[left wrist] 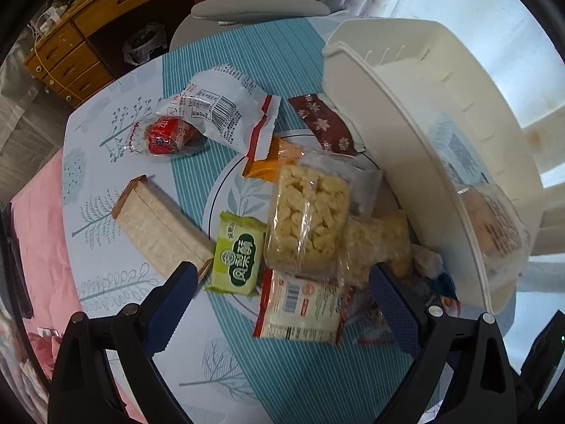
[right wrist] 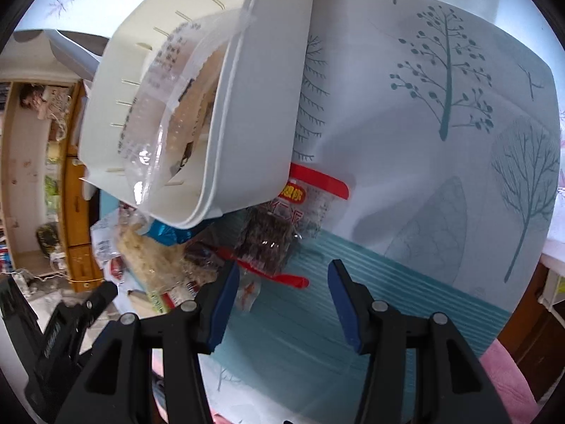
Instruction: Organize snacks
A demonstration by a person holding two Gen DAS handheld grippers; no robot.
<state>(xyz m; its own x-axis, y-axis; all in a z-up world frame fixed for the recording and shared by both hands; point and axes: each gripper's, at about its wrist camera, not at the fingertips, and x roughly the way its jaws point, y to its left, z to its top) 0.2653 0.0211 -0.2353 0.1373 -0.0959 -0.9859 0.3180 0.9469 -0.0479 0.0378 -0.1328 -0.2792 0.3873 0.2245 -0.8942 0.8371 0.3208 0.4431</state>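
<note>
Your left gripper (left wrist: 282,282) hangs spread wide over scattered snack packets (left wrist: 307,219) on the tablecloth (left wrist: 300,381). Your right gripper (right wrist: 279,282) is spread too, empty, near the white bin (right wrist: 254,106).

A desk (left wrist: 106,162) carries a cloth printed with teal trees on pale ground and a panel of teal and white stripes (left wrist: 226,70). Beyond its far edge stands a grey padded chair (left wrist: 261,9), its curved backrest just above the cloth. Behind the chair runs a honey-coloured wooden cabinet with drawers (left wrist: 70,60), with a dark open bay holding a bin lined with a clear bag (left wrist: 144,46). A pink quilted fabric (left wrist: 39,233) lies beside the desk's near left edge. In the right wrist view, tall pale wooden shelving (right wrist: 24,162) stands at the left, cluttered, beside another stretch of honey-coloured wood. Bright daylight washes out the upper right.
</note>
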